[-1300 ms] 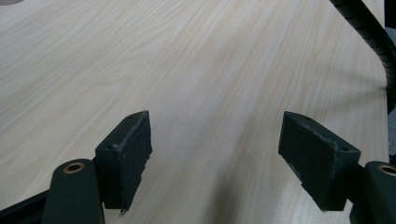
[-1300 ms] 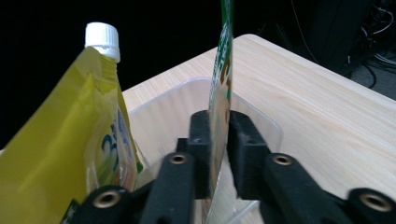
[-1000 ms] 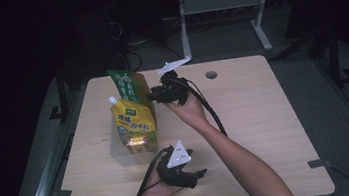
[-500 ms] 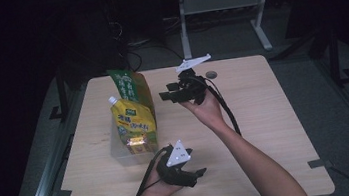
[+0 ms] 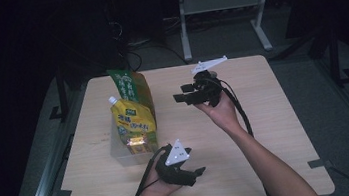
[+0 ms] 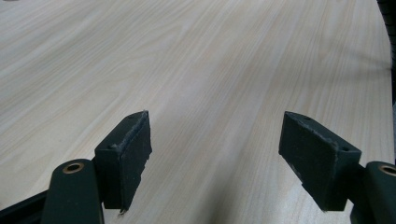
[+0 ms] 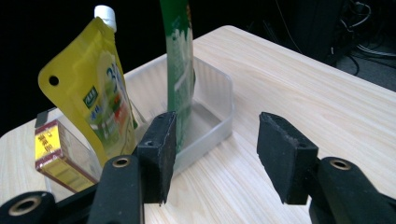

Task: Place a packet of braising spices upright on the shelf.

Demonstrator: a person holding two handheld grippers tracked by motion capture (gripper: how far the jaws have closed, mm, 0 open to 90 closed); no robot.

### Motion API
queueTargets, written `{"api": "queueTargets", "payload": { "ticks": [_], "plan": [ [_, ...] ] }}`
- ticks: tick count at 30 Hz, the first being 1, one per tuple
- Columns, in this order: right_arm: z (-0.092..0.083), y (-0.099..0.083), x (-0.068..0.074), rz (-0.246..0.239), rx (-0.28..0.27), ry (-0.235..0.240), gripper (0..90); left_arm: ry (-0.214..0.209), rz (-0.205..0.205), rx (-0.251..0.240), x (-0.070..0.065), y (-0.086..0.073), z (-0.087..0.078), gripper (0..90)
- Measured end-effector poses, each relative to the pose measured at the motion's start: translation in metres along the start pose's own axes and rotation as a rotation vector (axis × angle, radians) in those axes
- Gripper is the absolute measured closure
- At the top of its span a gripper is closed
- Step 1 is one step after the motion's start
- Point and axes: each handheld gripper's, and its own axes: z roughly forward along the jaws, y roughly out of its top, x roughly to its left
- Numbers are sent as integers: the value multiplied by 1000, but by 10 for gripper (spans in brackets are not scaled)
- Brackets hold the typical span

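A clear plastic bin (image 5: 118, 154) stands at the table's left. In it lean a yellow spouted pouch (image 5: 134, 120) with a white cap, a green pouch (image 5: 130, 85) behind it, and a small yellow-and-red box (image 5: 138, 144) at the front. My right gripper (image 5: 181, 97) hovers right of the bin, its jaws pointing at it. The jaws have just been opening and hold nothing. In the right gripper view (image 7: 215, 149) the bin (image 7: 215, 98), yellow pouch (image 7: 93, 93), green pouch (image 7: 180, 60) and box (image 7: 53, 149) lie ahead. My left gripper (image 5: 193, 163) rests open near the front edge, over bare wood (image 6: 215, 149).
The light wooden table (image 5: 275, 116) has free surface to the right of the bin and behind my right hand. Black cables trail from both grippers toward the front edge. A white metal stand (image 5: 221, 1) rises on the dark floor beyond the table.
My right gripper has drawn away to the right from the green pouch and bin, with its jaws wider apart. The left gripper has stayed where it was.
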Motion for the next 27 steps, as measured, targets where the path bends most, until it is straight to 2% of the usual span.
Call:
{"api": "queueTargets", "payload": {
  "ticks": [11, 27],
  "plan": [
    [-20, -16, -10, 27, 5, -27, 453, 1, -2, 5, 0, 0, 0, 246],
    [-38, -35, -20, 72, 14, -27, 442, 1, -1, 5, 1, 0, 0, 243]
  ]
}}
